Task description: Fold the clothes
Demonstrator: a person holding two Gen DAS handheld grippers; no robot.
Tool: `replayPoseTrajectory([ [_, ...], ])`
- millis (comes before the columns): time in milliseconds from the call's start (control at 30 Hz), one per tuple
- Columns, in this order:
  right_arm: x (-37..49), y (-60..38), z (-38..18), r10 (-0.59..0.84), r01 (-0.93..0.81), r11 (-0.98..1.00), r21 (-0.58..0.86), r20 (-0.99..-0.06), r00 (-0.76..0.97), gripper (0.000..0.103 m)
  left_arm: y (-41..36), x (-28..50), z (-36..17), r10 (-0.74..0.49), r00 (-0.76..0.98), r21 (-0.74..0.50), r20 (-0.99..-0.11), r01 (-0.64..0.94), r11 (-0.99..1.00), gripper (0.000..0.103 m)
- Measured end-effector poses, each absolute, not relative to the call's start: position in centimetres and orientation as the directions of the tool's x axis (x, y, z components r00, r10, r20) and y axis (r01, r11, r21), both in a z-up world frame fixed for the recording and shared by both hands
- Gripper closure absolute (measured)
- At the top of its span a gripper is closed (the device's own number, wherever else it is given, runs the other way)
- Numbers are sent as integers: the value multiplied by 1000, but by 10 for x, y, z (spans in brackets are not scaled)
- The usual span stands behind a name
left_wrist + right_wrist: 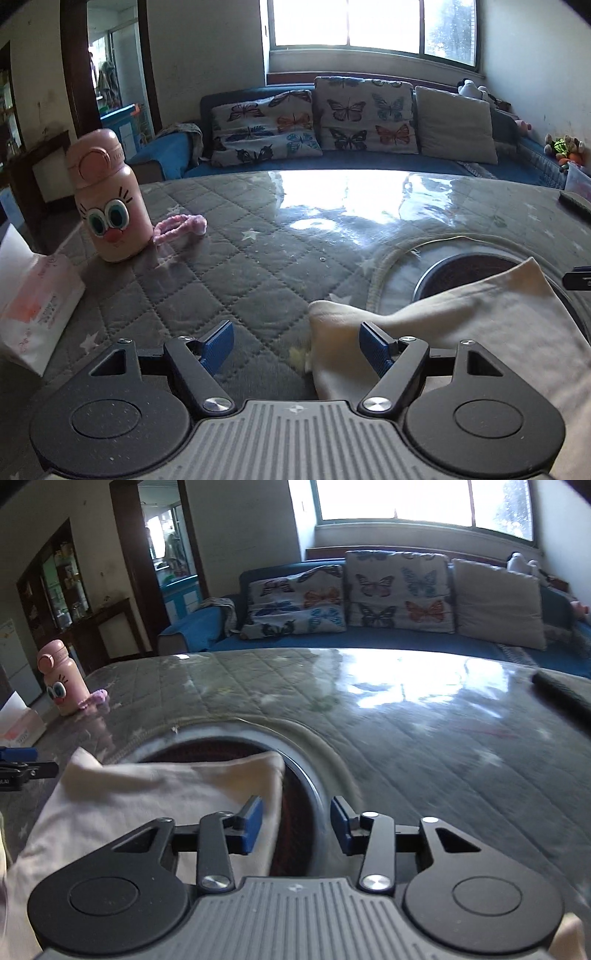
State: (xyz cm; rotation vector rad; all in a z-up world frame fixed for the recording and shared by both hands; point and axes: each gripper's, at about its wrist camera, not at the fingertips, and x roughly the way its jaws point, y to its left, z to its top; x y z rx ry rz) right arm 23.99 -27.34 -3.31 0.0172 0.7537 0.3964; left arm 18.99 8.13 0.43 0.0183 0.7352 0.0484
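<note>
A cream garment (480, 325) lies folded on the quilted grey table cover (221, 258), over part of a round dark opening (469, 269). My left gripper (297, 345) is open and empty at the garment's left edge; its right finger sits over the cloth. In the right wrist view the same garment (159, 797) lies at lower left. My right gripper (297, 825) is open and empty at the garment's right edge, over the round opening (295, 805). The left gripper's tip (18, 762) shows at the far left.
A pink cartoon-face bottle (107, 199) and a pink fuzzy band (181, 225) stand at the table's left. A tissue pack (33, 306) lies at the left edge. A dark remote (561, 696) lies at the right. A blue sofa (332, 162) with cushions is behind.
</note>
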Motion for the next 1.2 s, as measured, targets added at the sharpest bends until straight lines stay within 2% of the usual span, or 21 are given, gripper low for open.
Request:
replayPoseTrajectory([
  [300,274,-247,-53,367,-350,921,170,-673,642,70,84,213,-9,18,717,6,-697,-20,1000,26],
  [333,274,-247,-54,368,-350,921,170,-671,644,73,84,213,-10,12,717,1,-697,-16,1000,26],
  [433,273,-246,-56,382,-366,915,173,-666,641,85,83,215,-13,-19,713,-19,-700,8,1000,36],
  [500,272,-245,-56,384,-372,913,166,-660,646,92,82,216,-14,-46,712,-37,-700,29,999,67],
  [533,271,-244,-54,382,-374,913,160,-655,651,95,81,216,-14,-68,713,-52,-698,44,998,75],
  [567,271,-243,-53,381,-376,914,155,-651,657,96,79,215,-13,-85,716,-63,-693,57,996,92],
  [600,270,-243,-52,379,-377,914,149,-645,664,97,76,215,-11,-89,723,-59,-685,66,996,94],
  [800,261,-249,-32,356,-353,928,121,-570,741,97,67,206,1,-64,813,-12,-579,70,997,95],
  [867,261,-249,-32,330,-339,936,91,-558,761,97,65,213,-5,-50,806,4,-590,65,998,95],
  [900,262,-247,-34,316,-335,940,73,-561,765,96,65,215,-7,-46,797,1,-602,59,998,91],
  [967,267,-243,-41,296,-333,942,50,-593,749,95,65,220,-12,-39,779,-3,-626,48,999,90],
  [1033,266,-242,-42,290,-337,941,36,-600,746,93,67,216,-8,-36,782,-4,-622,43,999,77],
  [1067,265,-243,-40,293,-340,940,36,-599,745,93,67,213,-5,-36,786,-2,-618,44,999,62],
  [1100,264,-243,-38,298,-346,937,38,-600,742,93,66,209,-2,-37,790,4,-612,50,999,57],
  [1200,256,-243,-29,326,-383,923,42,-614,719,88,60,196,7,-67,790,4,-610,88,996,57],
])
